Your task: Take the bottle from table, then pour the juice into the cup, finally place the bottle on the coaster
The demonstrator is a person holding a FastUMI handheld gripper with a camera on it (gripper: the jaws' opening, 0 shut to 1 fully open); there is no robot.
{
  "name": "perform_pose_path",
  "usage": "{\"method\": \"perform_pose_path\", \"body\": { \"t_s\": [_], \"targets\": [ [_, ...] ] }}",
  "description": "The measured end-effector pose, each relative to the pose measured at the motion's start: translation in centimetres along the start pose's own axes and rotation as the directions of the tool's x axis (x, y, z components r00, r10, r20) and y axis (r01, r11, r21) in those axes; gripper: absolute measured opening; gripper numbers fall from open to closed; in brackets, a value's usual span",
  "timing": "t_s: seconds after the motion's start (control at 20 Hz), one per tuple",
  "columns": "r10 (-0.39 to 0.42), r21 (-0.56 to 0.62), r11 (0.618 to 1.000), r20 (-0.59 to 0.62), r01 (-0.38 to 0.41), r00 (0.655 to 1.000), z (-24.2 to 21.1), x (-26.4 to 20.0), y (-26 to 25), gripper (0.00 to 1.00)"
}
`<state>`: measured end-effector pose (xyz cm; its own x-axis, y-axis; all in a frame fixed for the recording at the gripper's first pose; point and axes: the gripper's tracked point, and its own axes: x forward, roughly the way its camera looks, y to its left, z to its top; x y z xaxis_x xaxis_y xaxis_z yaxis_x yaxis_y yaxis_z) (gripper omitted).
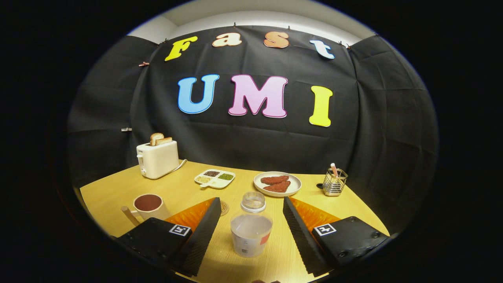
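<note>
Table (173, 188): wooden, toaster and plate at the far side, well clear of the work. Bottle (251, 228): clear, upright, standing between the spread fingers, touching neither. Cup (148, 205): just beyond the left finger. Coaster (224, 207): peeking past that finger's tip, beside the bottle cap. Gripper (251, 214): released, jaws wide. Judgement: pickup not yet made. Centre the bottle, close squarely on its body below the neck, and lift straight so nothing tips toward the cup.
</note>
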<state>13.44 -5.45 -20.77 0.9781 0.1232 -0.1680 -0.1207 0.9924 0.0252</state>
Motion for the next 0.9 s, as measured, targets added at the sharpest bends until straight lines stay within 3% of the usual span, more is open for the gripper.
{"method": "perform_pose_path", "body": {
  "t_s": [0.6,0.9],
  "targets": [
    [-0.016,0.039,0.999,-0.077,0.019,0.997,-6.2,2.6,-0.2,0.98],
    [-0.008,0.025,1.0,-0.09,0.011,0.996,-7.2,2.9,-0.2,0.98]
  ]
}}
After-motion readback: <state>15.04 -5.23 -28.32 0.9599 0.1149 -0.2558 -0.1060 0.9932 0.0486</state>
